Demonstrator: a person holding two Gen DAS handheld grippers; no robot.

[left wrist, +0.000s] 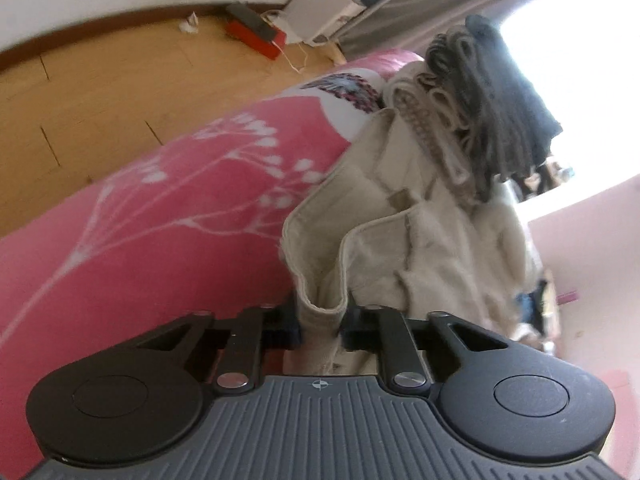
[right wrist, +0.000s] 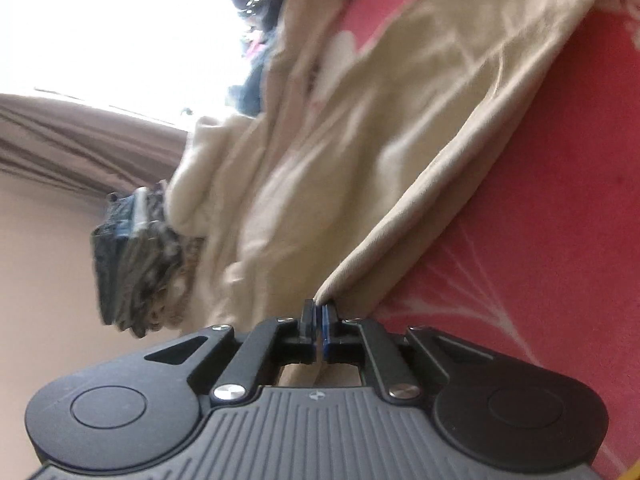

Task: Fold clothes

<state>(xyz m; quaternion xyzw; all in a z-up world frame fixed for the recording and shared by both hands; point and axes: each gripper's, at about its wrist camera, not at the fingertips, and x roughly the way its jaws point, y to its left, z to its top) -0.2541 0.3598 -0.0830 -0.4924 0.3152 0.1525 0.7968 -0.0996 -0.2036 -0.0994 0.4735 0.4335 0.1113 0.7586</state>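
Cream trousers (left wrist: 404, 216), pink bedspread (left wrist: 132, 216) — white branch print, grey-striped folded stack (left wrist: 480, 92), tan wood floor (left wrist: 100, 92)

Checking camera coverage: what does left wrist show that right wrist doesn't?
Left wrist only: light wooden floor, red box near the wall, and the left gripper shut on a thick hemmed edge of the cream fabric garment.

Right wrist only: brown pleated curtain, and the right gripper shut on a thin corner of that garment.

Both: the garment, the pink floral bedspread, and a stack of folded dark and grey clothes.
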